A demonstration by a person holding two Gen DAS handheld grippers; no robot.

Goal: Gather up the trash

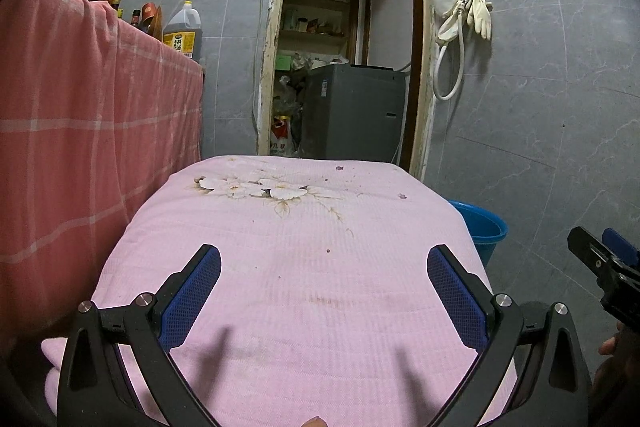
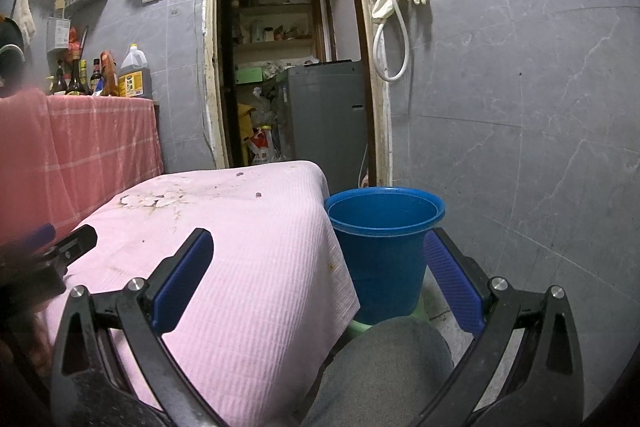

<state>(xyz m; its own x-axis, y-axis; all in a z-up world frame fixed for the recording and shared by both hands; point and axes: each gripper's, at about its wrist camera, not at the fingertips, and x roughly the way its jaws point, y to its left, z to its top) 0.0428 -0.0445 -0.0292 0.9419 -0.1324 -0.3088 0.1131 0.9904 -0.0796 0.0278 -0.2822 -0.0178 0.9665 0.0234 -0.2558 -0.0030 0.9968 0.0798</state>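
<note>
Both tongs gape empty above the pink floral tablecloth [image 1: 304,267]: left gripper [image 1: 324,263] central; right gripper [image 2: 318,251] toward three o'clock, likely handy for dropping scraps into the blue bucket [image 2: 384,227].

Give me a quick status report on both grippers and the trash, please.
Left gripper open, empty, over pink cloth. Right gripper open, empty, facing blue bucket. Only small purple scraps on cloth. Nothing in the way.

Dim overhead light, soft shadows, strong fisheye bending, dark corners
</note>
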